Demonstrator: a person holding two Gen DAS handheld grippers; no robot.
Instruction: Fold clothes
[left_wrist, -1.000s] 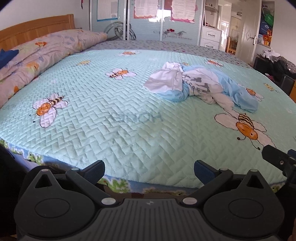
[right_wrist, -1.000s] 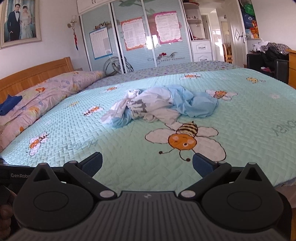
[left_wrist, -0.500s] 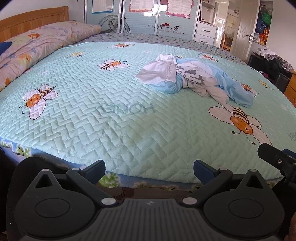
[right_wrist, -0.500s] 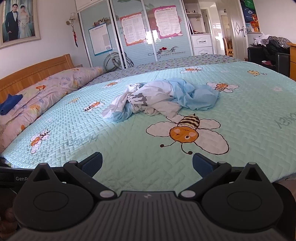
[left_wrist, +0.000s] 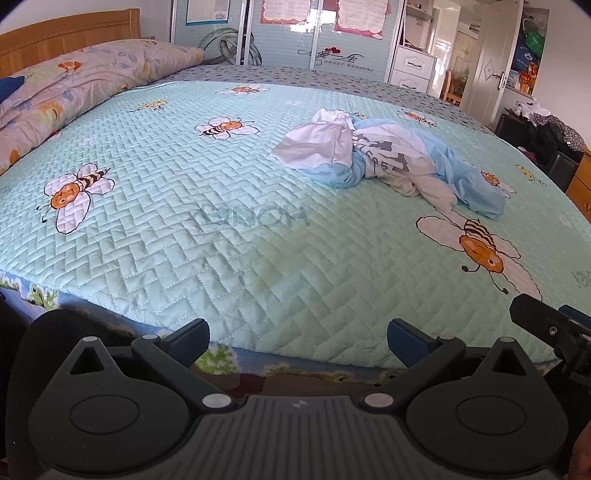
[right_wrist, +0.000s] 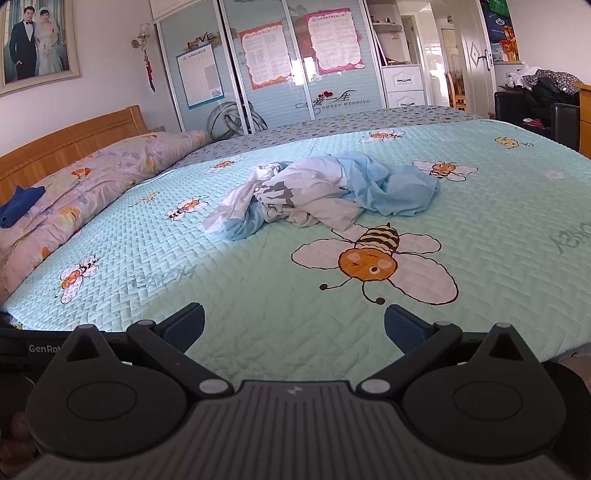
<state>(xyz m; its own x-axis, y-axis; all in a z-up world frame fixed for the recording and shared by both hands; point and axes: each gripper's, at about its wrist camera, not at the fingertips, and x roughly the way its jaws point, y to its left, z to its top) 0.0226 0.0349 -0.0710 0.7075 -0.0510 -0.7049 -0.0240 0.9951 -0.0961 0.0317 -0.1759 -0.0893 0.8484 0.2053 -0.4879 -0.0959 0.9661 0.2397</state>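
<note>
- At centre frame, crumpled clothes (left_wrist: 388, 162) are seen, bare quilt (left_wrist: 229, 236) in front.
- Left gripper (left_wrist: 298, 338) and right gripper (right_wrist: 294, 326) are held wide open, empty, at the quilt's near edge.

The left gripper (left_wrist: 298, 334) and the right gripper (right_wrist: 294, 325) are both held level with their 2 fingers spread wide and nothing between them, the right gripper lying at the left's 3 o'clock.

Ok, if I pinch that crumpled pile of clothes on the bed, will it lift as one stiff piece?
Probably not. The pile of clothes lies limp, so it should droop. The white and blue layers look tangled and may drag each other. On the quilted bedspread it would likely bunch, not slide.
</note>
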